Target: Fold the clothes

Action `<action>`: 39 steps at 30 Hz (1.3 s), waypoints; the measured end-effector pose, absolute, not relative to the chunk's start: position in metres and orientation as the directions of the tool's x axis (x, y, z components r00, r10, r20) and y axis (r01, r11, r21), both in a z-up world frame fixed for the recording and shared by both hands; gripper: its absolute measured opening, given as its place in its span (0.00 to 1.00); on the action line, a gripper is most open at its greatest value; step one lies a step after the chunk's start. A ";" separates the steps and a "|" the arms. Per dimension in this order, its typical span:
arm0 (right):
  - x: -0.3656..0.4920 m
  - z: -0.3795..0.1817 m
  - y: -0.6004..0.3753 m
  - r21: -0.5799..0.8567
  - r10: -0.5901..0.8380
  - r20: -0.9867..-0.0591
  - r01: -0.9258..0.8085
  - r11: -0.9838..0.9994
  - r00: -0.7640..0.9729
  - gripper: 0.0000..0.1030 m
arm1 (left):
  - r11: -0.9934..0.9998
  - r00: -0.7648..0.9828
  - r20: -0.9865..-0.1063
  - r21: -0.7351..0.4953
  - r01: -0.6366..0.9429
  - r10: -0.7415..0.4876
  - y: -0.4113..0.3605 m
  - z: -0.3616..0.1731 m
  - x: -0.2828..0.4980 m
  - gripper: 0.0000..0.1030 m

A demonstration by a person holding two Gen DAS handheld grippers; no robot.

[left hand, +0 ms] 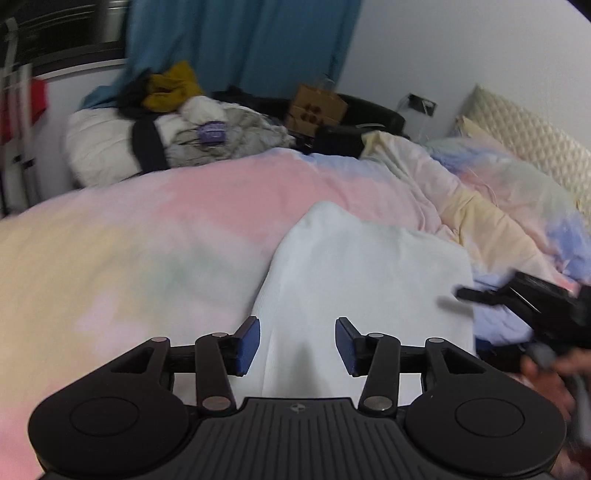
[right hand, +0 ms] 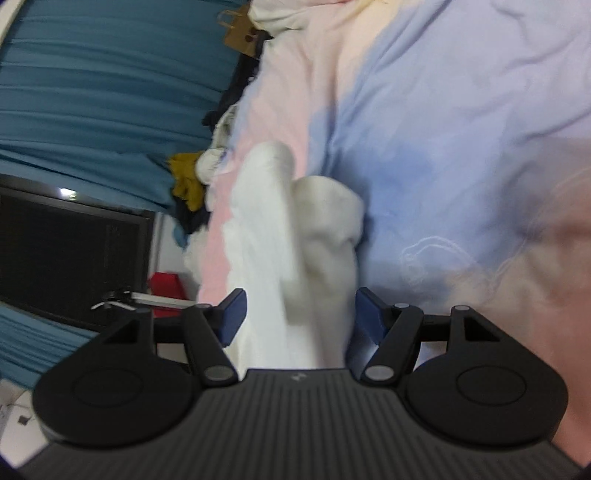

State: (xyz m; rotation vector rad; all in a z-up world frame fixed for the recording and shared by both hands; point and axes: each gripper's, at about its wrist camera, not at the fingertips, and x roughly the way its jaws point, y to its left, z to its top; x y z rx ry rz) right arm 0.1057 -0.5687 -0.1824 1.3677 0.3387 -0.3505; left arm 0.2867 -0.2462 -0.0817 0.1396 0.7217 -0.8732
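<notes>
Lying between both grippers' spread jaws: white garment [left hand: 354,266] | left gripper [left hand: 297,345] agape | right gripper [right hand: 300,315] agape

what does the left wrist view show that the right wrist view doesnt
Only the left wrist view shows the padded headboard, the wall socket, the other gripper, blurred, at the right edge, and the left gripper with jaws open over the cloth.

Only the right wrist view shows the dark window and the right gripper, its jaws apart on either side of bunched cloth.

Both show the white garment, the pastel duvet, the blue curtain, the yellow garment and the brown paper bag.
</notes>
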 end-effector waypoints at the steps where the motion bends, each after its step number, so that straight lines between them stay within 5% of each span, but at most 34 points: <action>1: 0.108 -0.183 -0.570 0.878 -0.043 -0.447 0.448 0.171 0.893 0.66 | 0.674 0.446 -0.629 -0.173 0.719 -0.637 -0.225 -0.080 0.273 0.47; 10: 0.141 -0.192 -0.582 0.883 0.037 -0.422 0.401 0.245 0.906 0.66 | 0.854 0.598 -0.633 -0.217 0.472 -0.491 -0.052 -0.069 0.176 0.47; 22: 0.140 -0.180 -0.591 0.861 -0.012 -0.420 0.403 0.311 0.907 0.16 | 0.922 0.736 -0.560 -0.295 0.252 -0.381 0.027 -0.077 0.126 0.51; 29: 0.129 -0.113 -0.577 0.822 -0.086 -0.265 0.272 0.500 0.960 0.12 | 0.933 0.739 -0.580 -0.299 0.198 -0.343 0.023 -0.083 0.143 0.51; 35: 0.120 -0.157 -0.612 0.845 -0.035 -0.407 0.390 0.366 0.913 0.12 | 0.933 0.743 -0.574 -0.299 0.202 -0.345 0.017 -0.083 0.147 0.51; 39: 0.102 -0.169 -0.623 0.908 -0.012 -0.319 0.310 0.282 0.948 0.12 | 0.926 0.741 -0.567 -0.311 0.213 -0.361 0.014 -0.082 0.148 0.51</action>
